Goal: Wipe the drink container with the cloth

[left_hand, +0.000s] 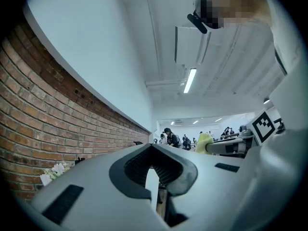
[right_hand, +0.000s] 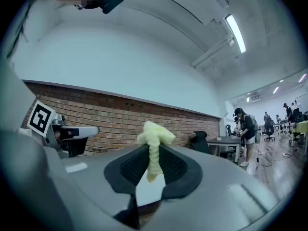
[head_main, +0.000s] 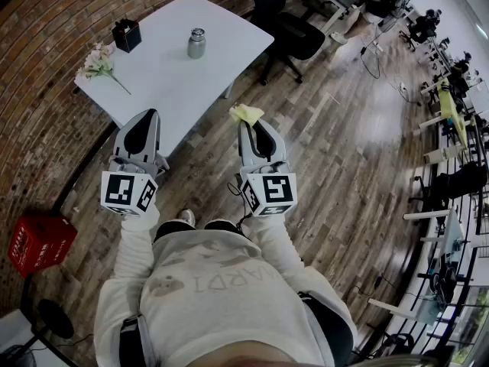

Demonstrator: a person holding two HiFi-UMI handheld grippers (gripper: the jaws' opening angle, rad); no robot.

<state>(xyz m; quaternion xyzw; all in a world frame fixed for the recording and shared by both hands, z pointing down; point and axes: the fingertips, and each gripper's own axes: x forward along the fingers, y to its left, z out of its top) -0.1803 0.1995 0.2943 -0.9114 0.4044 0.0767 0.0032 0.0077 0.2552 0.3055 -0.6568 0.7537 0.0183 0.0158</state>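
The steel drink container [head_main: 197, 43] stands upright on the white table [head_main: 164, 82], well ahead of both grippers. My right gripper [head_main: 249, 124] is shut on a crumpled yellow cloth [head_main: 246, 113], held over the wooden floor just off the table's near edge. In the right gripper view the cloth [right_hand: 154, 139] sticks up between the shut jaws of the right gripper [right_hand: 153, 153]. My left gripper [head_main: 144, 118] hovers at the table's near corner, shut, with nothing in it. In its own view the left gripper [left_hand: 153, 152] points up toward the brick wall, and the cloth [left_hand: 204, 142] shows at the right.
A black box [head_main: 127, 34] and a bunch of pale flowers [head_main: 98, 61] sit at the table's left side. A black office chair [head_main: 294, 33] stands behind the table. A red crate [head_main: 40, 241] is on the floor at the left. Desks with people fill the far right.
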